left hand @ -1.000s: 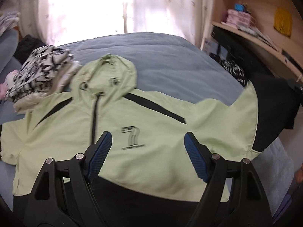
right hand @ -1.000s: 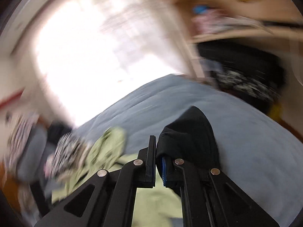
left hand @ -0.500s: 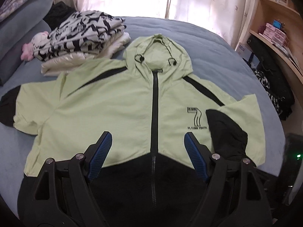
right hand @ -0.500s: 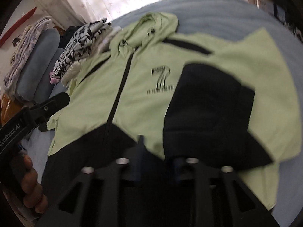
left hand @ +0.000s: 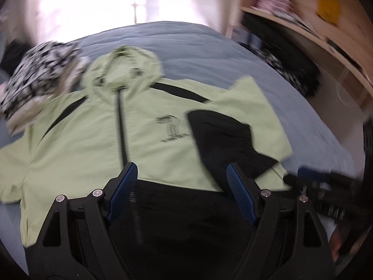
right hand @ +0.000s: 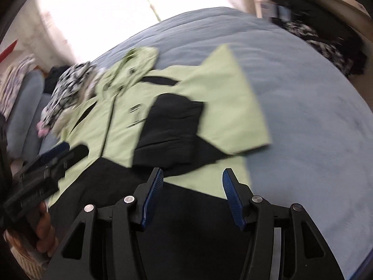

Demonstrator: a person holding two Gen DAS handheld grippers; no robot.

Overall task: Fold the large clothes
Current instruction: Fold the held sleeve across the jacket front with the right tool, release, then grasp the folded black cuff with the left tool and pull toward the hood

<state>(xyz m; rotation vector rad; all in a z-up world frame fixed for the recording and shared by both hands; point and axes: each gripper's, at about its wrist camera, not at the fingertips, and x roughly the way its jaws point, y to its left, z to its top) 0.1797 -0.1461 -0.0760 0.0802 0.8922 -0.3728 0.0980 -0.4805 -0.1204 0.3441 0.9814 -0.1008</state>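
Green jacket [left hand: 81,140] mid-bed [right hand: 314,105], edges clear.

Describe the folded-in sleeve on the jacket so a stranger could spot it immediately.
On the blue bed lies a pale green hooded jacket. One sleeve is folded inward across the chest, its black cuff lying beside the printed logo; the other sleeve stays spread flat.

Bed [left hand: 209,53] with grey-blue cover carries everything. Lime-green and black hooded jacket [left hand: 93,140] lies flat, front up, across the middle, hood toward 12 o'clock, one sleeve folded in over the chest at 3 o'clock. Stack of black-and-white patterned clothes [left hand: 39,74] at 10 o'clock, touching the jacket's shoulder. Bare cover from 1 to 4 o'clock. Frames blurred.
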